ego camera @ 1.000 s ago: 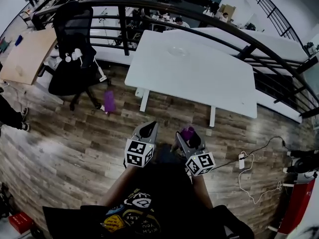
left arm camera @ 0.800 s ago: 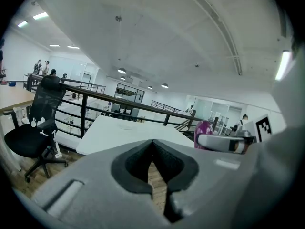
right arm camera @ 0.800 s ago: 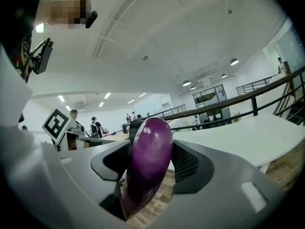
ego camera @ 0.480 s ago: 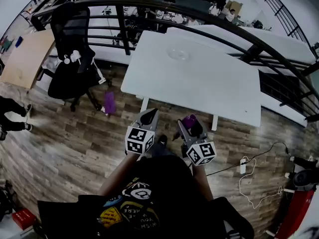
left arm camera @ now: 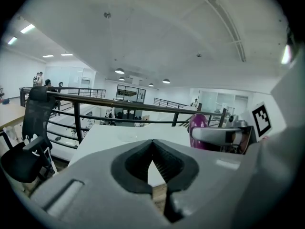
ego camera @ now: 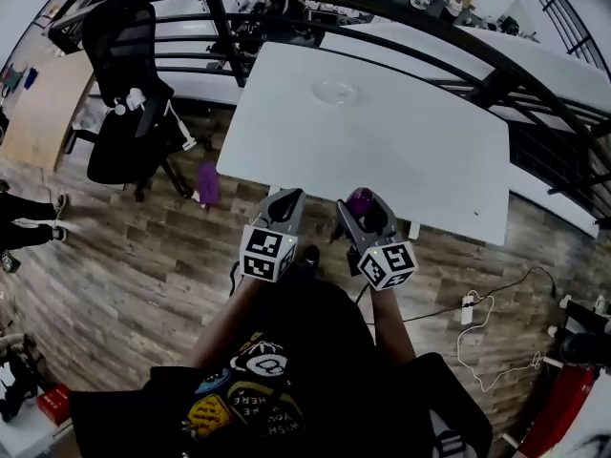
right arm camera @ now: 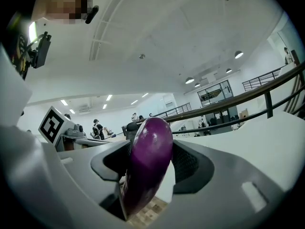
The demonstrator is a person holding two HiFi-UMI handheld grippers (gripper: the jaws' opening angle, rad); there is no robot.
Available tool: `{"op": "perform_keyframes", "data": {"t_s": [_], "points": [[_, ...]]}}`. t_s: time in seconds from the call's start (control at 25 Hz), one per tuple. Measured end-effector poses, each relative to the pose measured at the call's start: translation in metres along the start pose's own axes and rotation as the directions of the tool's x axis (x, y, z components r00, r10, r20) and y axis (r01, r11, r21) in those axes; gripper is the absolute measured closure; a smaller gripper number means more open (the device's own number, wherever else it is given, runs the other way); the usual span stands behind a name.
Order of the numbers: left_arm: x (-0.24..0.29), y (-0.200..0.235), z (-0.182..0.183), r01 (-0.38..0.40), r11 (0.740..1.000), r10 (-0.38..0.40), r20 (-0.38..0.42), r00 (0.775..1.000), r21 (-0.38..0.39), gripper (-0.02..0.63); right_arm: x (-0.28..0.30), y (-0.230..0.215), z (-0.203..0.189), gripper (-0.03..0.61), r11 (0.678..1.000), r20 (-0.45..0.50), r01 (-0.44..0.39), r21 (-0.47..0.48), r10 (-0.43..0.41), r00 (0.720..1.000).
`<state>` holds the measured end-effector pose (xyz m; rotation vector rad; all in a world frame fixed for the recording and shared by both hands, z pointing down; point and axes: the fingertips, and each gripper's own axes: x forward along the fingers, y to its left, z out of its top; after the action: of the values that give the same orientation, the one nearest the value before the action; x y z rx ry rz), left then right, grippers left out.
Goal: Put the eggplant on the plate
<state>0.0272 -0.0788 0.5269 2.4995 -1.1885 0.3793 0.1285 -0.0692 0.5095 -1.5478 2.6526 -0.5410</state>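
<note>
Your right gripper point(right arm camera: 150, 146) fingers grasp the eggplant point(right arm camera: 143, 175). Your left gripper point(left arm camera: 152, 143) fingers are clenched, empty, near the surface point(ego camera: 382, 151) edge.

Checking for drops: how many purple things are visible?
2: the eggplant in the right hand-held gripper, and a purple thing on the floor beside the chair.

Glossy purple eggplant point(right arm camera: 147, 166), upright, gripped in right tongs point(ego camera: 360, 204), clear plate point(ego camera: 334, 92) on white table point(ego camera: 410, 156)
</note>
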Motion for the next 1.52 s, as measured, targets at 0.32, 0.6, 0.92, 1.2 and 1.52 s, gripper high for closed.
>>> {"op": "perform_keyframes", "data": {"t_s": [0.32,0.6,0.92,1.2,1.52], "points": [[0.057,0.032,0.019,0.003,1.0,-0.004,-0.026,1.0,-0.017,0.609,0.047,-0.038,0.006,0.314,1.0,-0.045,-0.007,0.018,0.008,0.999],[0.108,0.069,0.035,0.055,0.997,-0.057,-0.041,0.998,-0.046,0.609,0.108,-0.072,0.019,0.314,0.997,-0.121,0.017,-0.069,-0.026,0.992],[0.14,0.115,0.053,0.121,0.991,-0.122,-0.017,0.992,-0.058,0.609,0.193,-0.117,0.016,0.314,0.987,-0.22,0.019,-0.159,-0.054,0.974],[0.15,0.167,0.052,-0.022,0.991,0.012,-0.073,0.997,-0.132,0.609,0.293,-0.196,-0.025,0.314,0.859,-0.53,-0.253,-0.445,-0.024,0.848],[0.139,0.212,0.011,-0.255,0.931,0.22,-0.156,0.963,-0.26,0.609,0.404,-0.275,-0.128,0.316,0.427,-0.869,-0.767,-0.478,-0.103,0.484]]}}
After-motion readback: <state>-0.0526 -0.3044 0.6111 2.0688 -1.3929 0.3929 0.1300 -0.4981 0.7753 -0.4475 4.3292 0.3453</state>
